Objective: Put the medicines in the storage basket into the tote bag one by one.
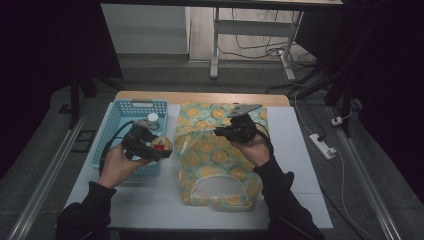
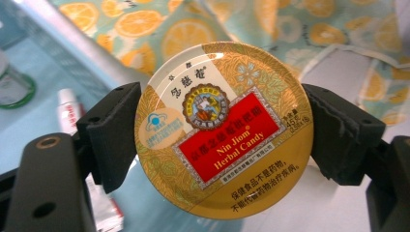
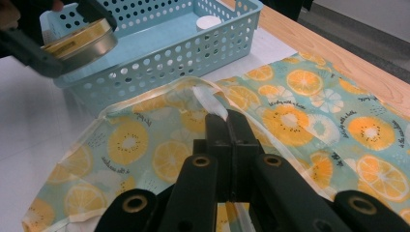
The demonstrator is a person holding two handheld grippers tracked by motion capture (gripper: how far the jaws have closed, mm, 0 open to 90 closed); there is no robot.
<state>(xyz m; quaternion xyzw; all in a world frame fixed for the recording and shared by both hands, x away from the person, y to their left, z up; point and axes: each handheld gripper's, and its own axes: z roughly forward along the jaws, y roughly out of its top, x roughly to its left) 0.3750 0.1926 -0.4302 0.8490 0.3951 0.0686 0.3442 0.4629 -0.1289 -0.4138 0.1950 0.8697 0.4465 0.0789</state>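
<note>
My left gripper [image 2: 222,131] is shut on a round gold tin [image 2: 223,128] labelled Nin Jiom Herbal Candy, its black pads [image 2: 113,130] pressing on the rim from both sides. In the high view the tin [image 1: 161,146] hangs over the right edge of a light blue basket [image 1: 116,120], close to the orange-print cloth bag [image 1: 215,155]. My right gripper [image 3: 227,121] is shut on a white strap [image 3: 209,101] at the bag's rim and holds that edge lifted off the table. From the right gripper view the tin [image 3: 82,41] shows up at the top left, above the basket [image 3: 159,53].
In the basket lie a small bottle with a white cap [image 1: 152,118] and a white tube [image 2: 67,108]. The bag spreads over a white mat [image 1: 295,150] on a wooden table [image 3: 338,63]. A power strip [image 1: 322,146] lies on the floor at the right.
</note>
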